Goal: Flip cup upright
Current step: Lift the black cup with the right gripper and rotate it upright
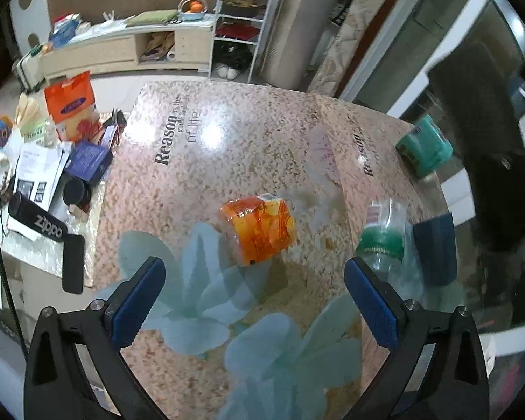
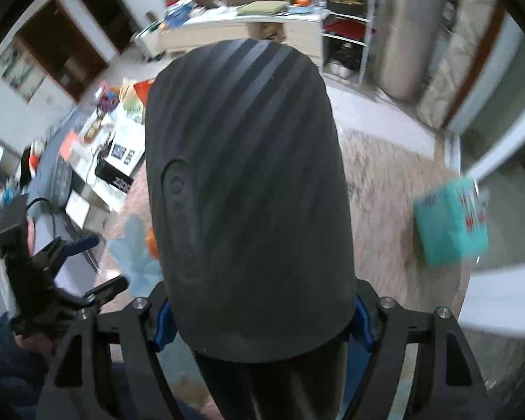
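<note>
Right gripper is clamped on the dark ribbed cup, blue pads pressed to both sides near one end; the cup sticks out ahead of the jaws, above the speckled table. Left gripper is wide open and holds nothing, hovering over the table with an orange packet lying ahead between its fingers. From the left view the cup is off to the right, just beyond a clear bottle.

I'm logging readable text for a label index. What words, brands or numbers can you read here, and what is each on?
"Reason" and "of life": tablecloth; the small words between them are blurred.
"Reason" again: second print, lower lines unreadable.
"ZIPPO": black box.
Orange bag: blue oval logo, too blurred.
Orange packet, teal box and the dark cup's embossed oval: unreadable.
</note>
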